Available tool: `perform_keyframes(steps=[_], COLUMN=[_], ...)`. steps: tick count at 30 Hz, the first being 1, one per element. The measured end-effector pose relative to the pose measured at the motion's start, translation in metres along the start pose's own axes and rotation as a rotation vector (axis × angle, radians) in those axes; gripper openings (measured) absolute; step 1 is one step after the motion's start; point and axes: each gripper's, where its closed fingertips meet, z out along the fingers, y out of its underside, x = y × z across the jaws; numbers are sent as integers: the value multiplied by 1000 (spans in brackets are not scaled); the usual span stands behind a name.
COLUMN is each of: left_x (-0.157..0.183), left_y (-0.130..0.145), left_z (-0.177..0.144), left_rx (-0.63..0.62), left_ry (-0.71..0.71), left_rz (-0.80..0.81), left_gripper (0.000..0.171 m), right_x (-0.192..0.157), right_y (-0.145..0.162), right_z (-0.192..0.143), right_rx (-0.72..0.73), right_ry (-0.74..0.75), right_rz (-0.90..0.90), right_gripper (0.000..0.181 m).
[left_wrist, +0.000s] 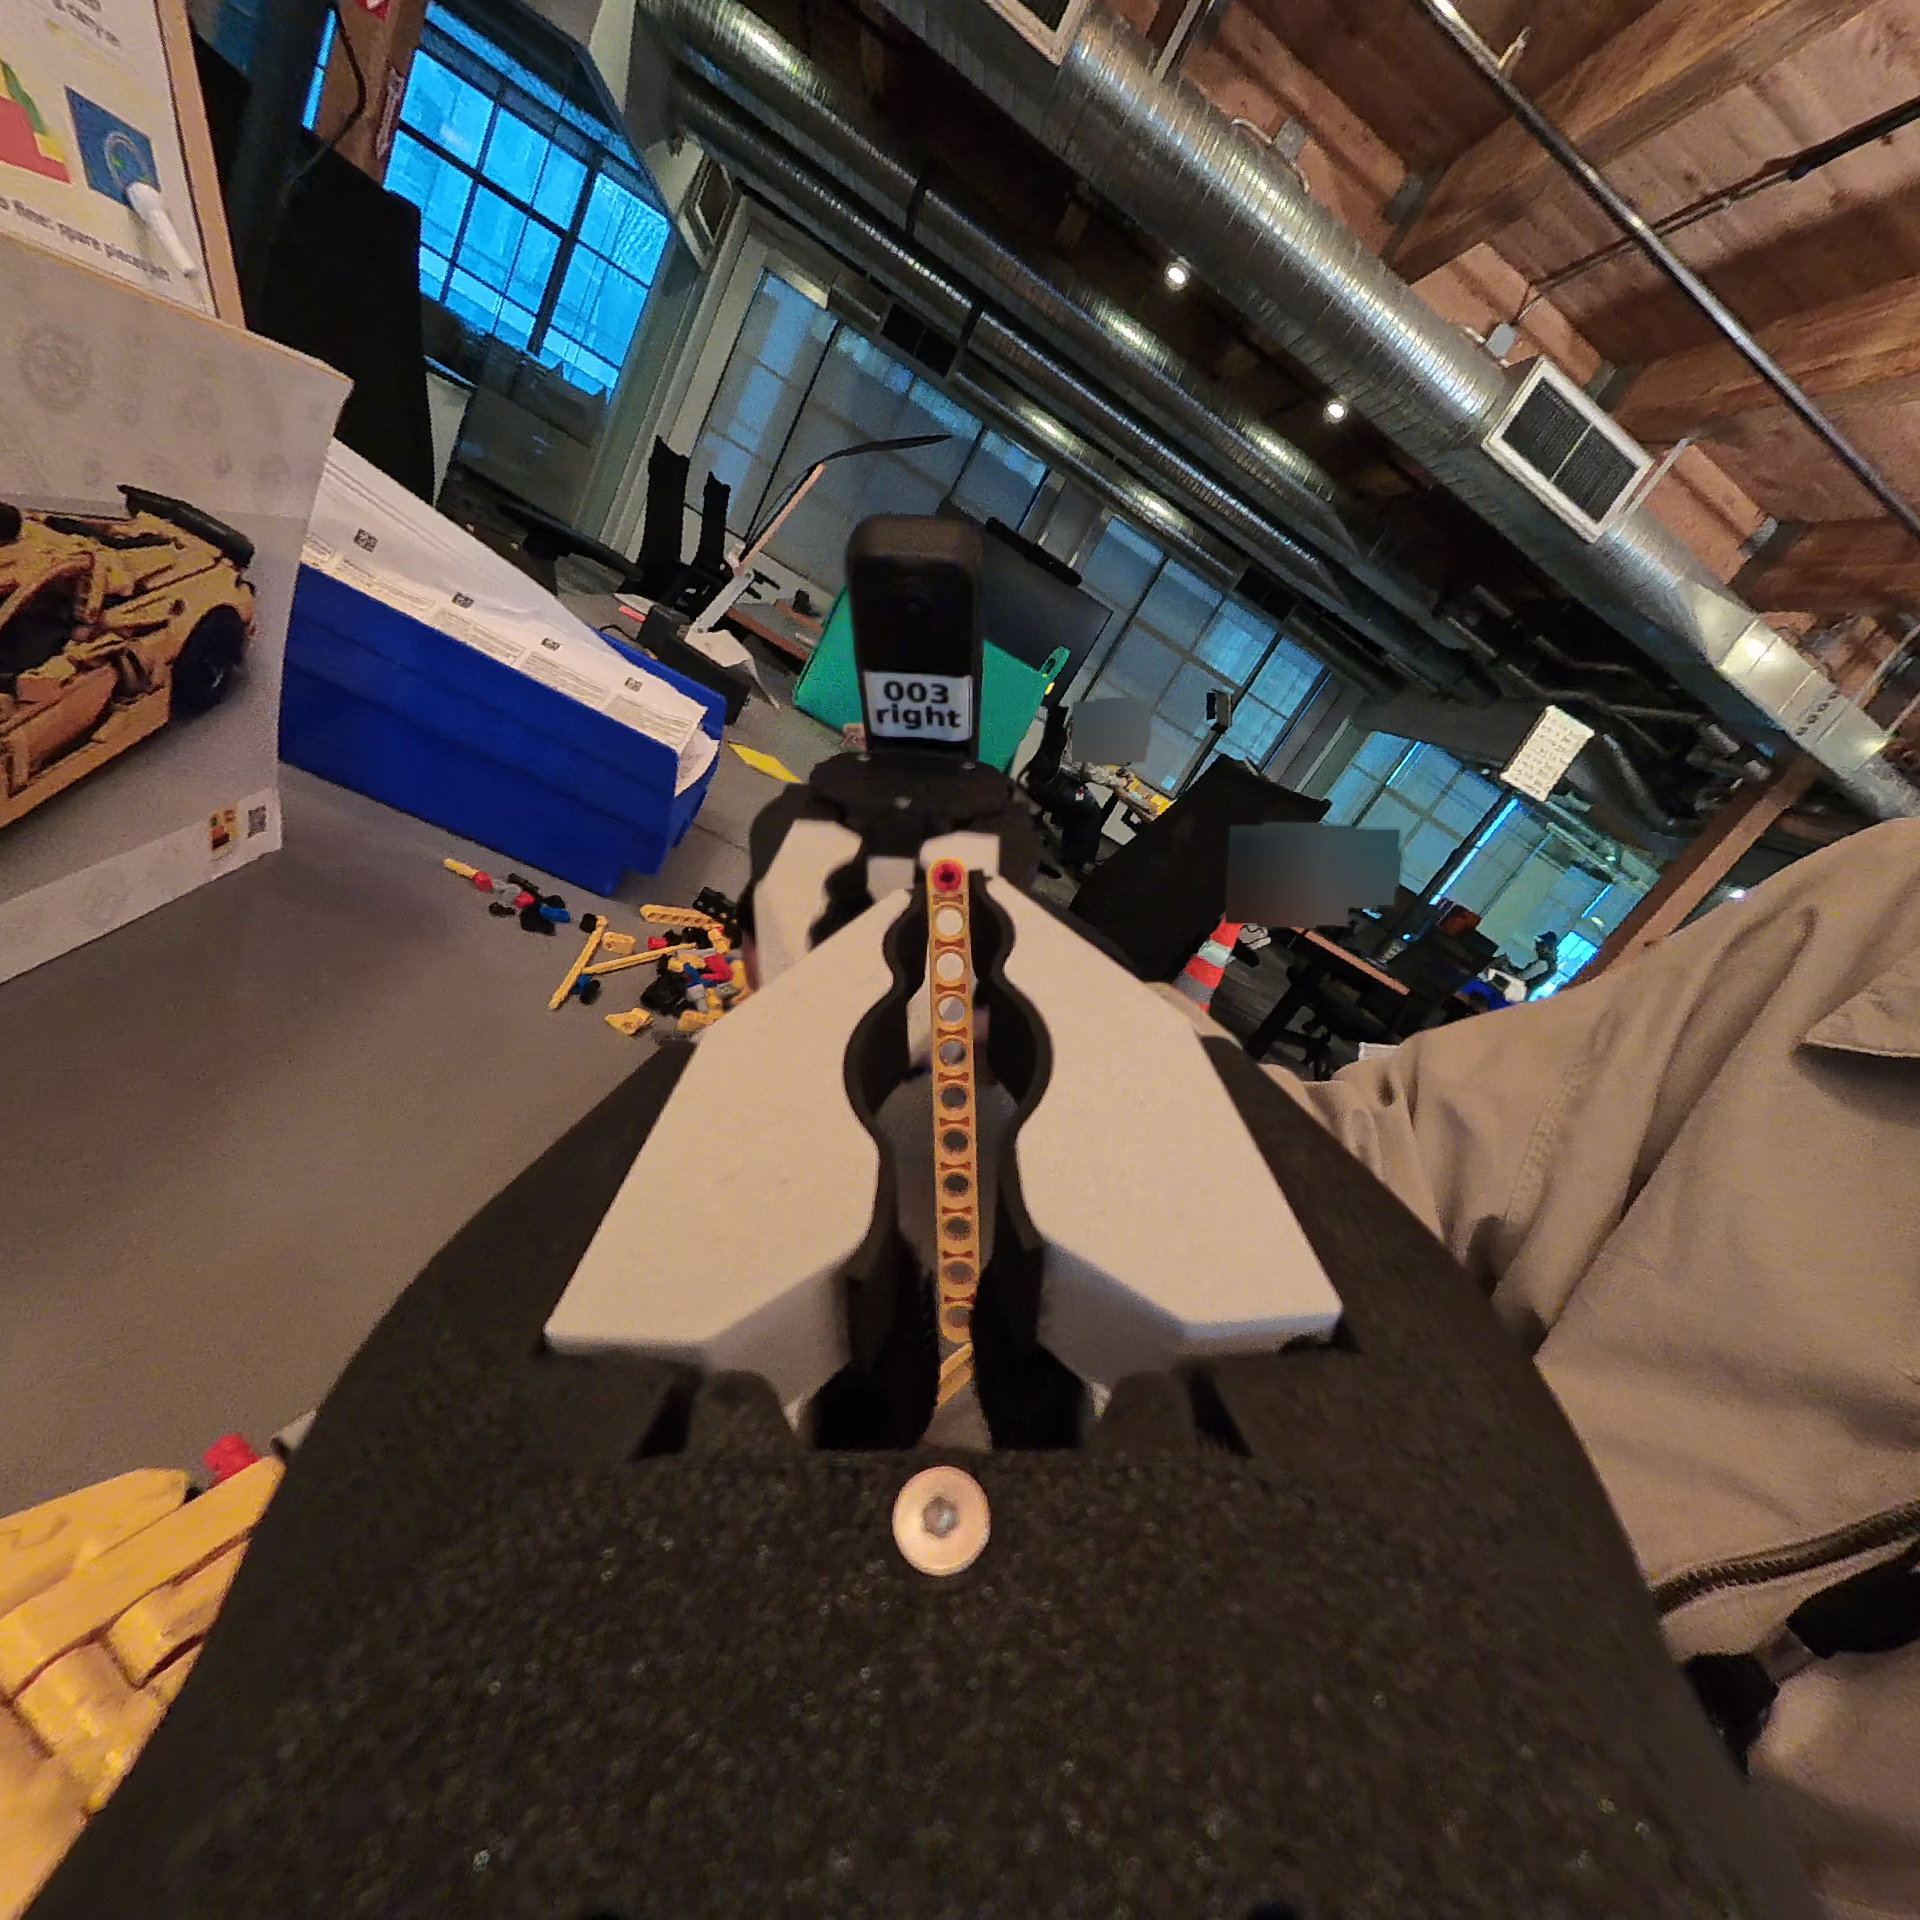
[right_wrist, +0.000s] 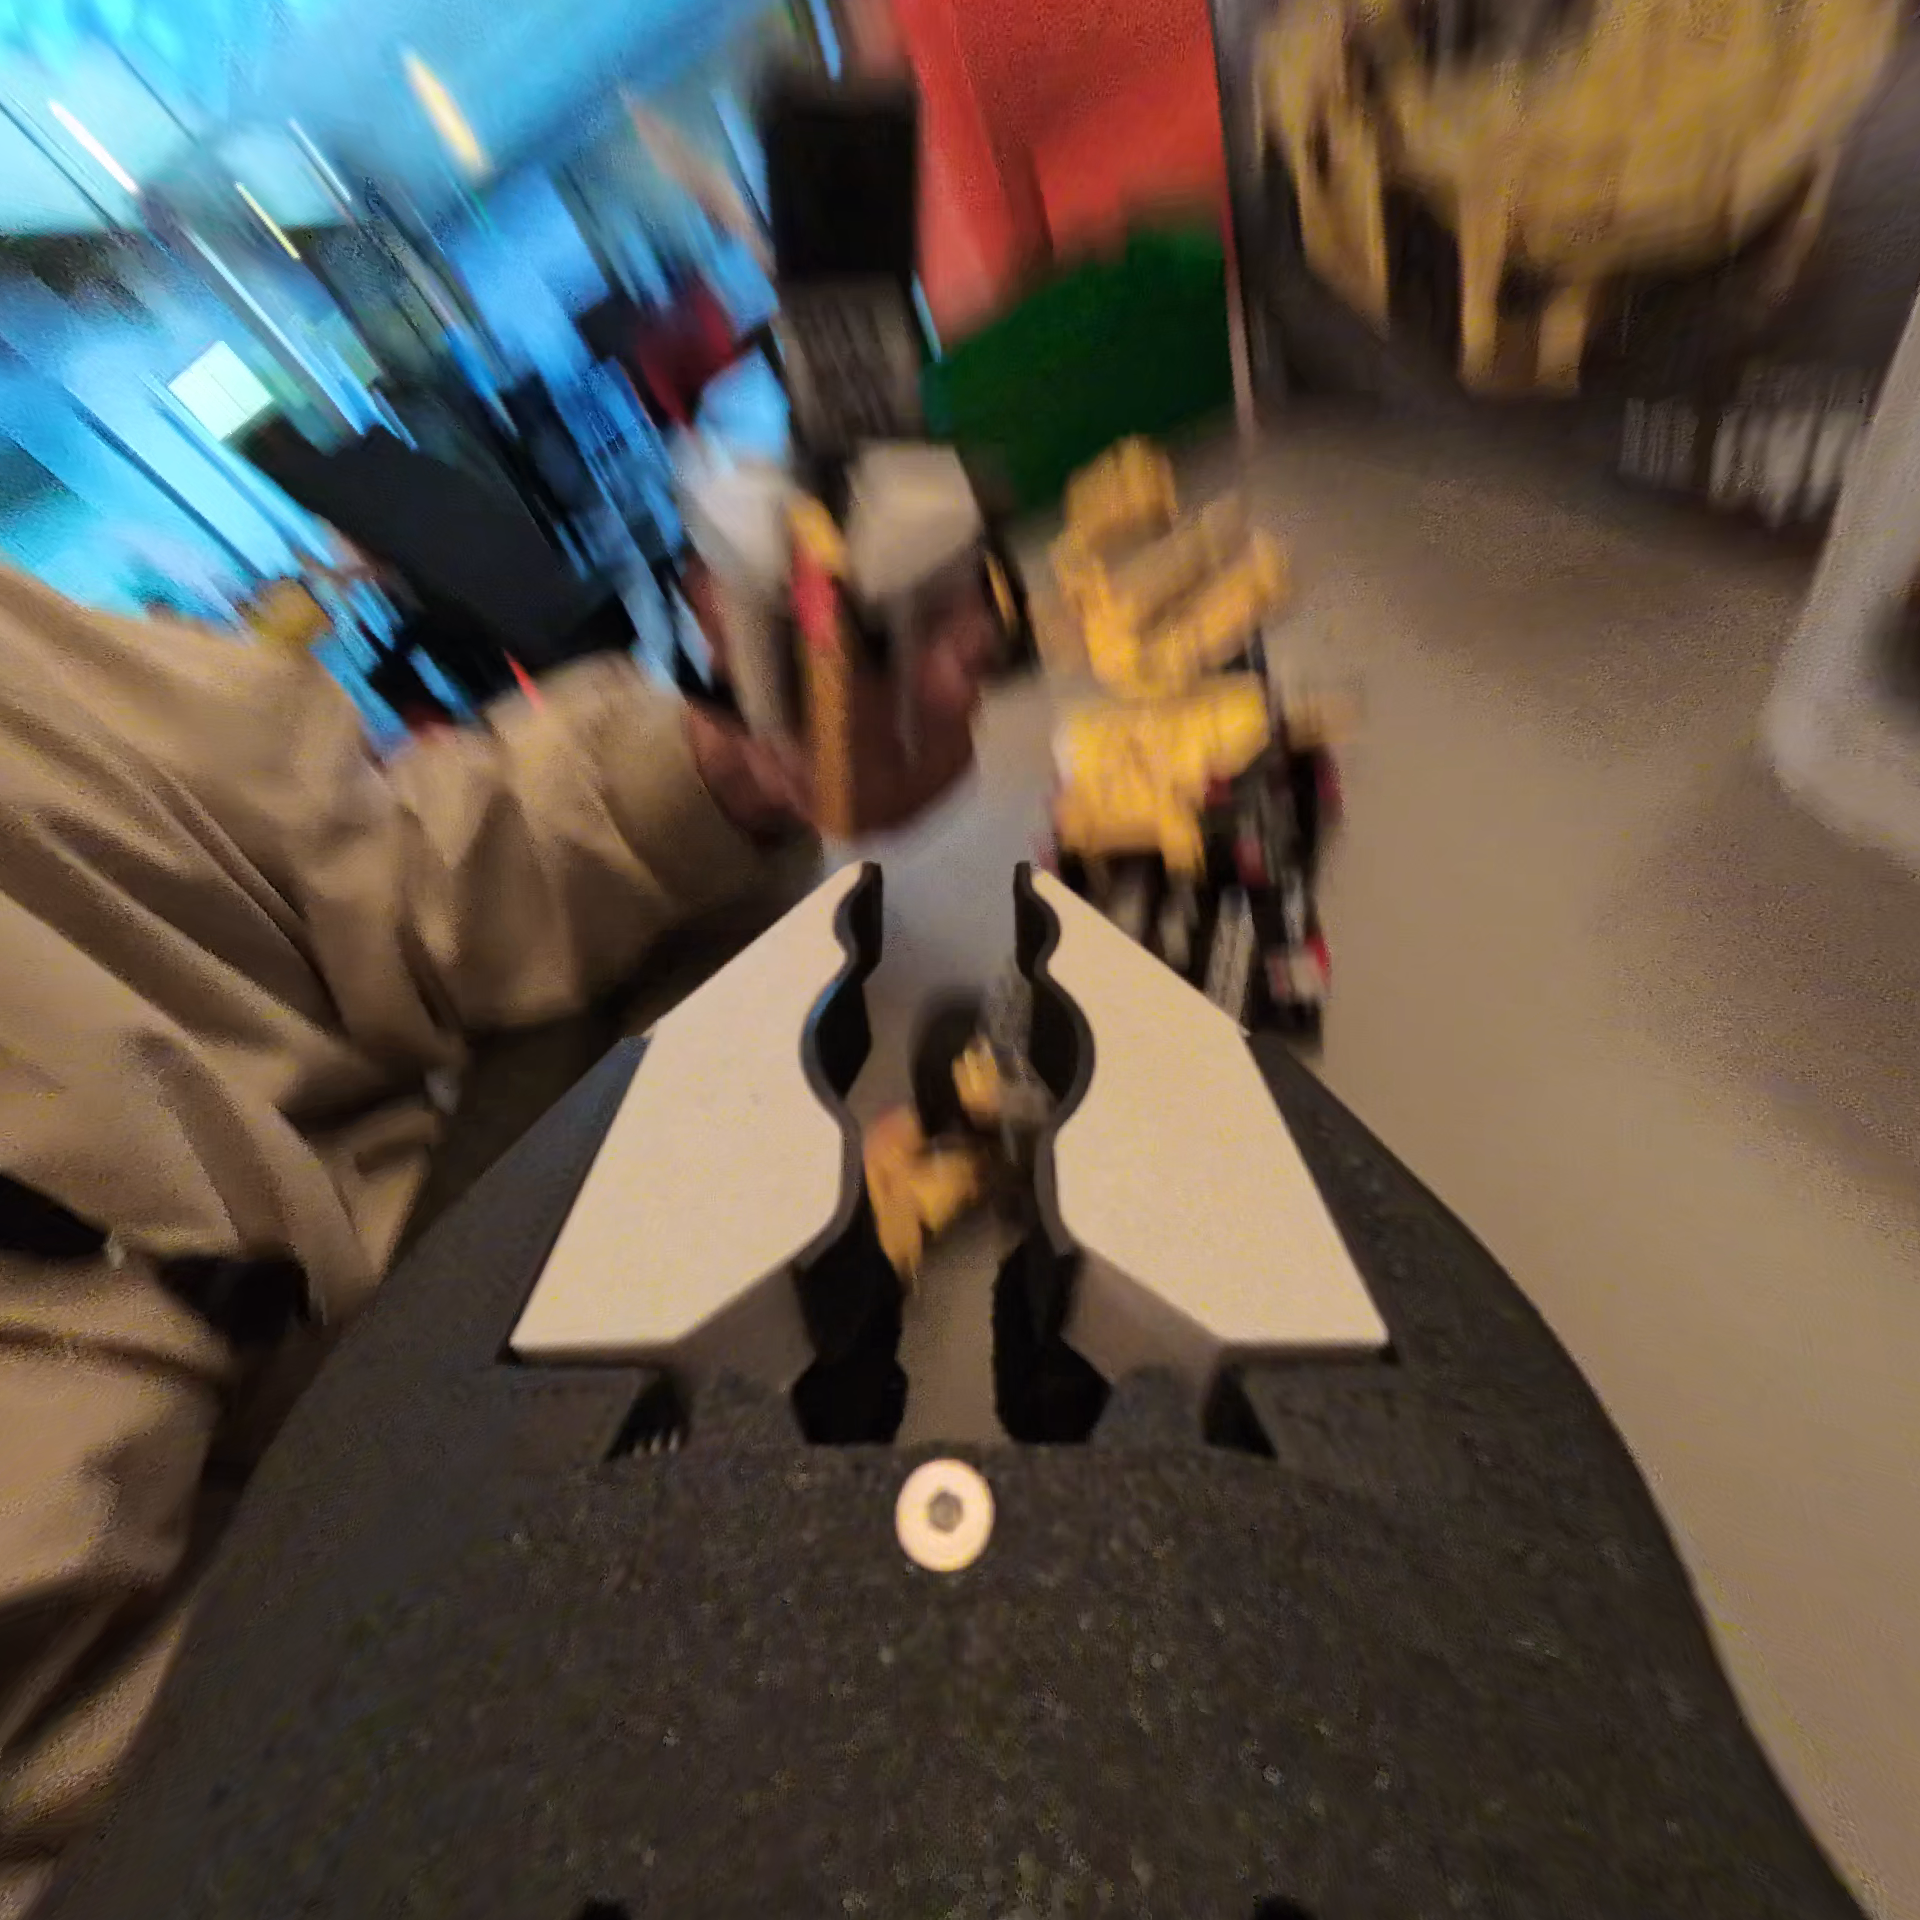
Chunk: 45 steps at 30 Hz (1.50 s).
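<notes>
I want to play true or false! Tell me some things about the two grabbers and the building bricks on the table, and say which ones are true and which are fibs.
1. The left gripper is shut on a long yellow beam with holes. True.
2. The beam has a green pin at its far end. False: the pin is red.
3. The right gripper is squeezed tight shut. False: its jaws stand apart, with a gap between them.
4. Loose small pieces lie on the grey table. True.
5. The bin behind the pieces is orange. False: it is blue.
</notes>
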Motion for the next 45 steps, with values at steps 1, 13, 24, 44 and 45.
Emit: perform_keyframes(steps=[1,13,24,44,45], left_x=[1,3,0,2,5], left_y=[-1,-6,-4,11,-10], left_z=[0,0,3,9,1], left_rx=[8,29,16,-130,-11], left_ry=[7,3,-40,-101,-97], left_rz=[-3,6,55,238,224], left_gripper=[5,5,5,2,5], right_x=[-9,-25,-22,-21,-9], right_y=[-26,-50,-47,-20,-6], right_z=[-2,7,8,0,-6], right_rx=[158,334,265,1,-80], right_ry=[-43,-114,-46,-15,52], right_rz=[-16,34,29,-75,-75], right_gripper=[25,8,3,3,3])
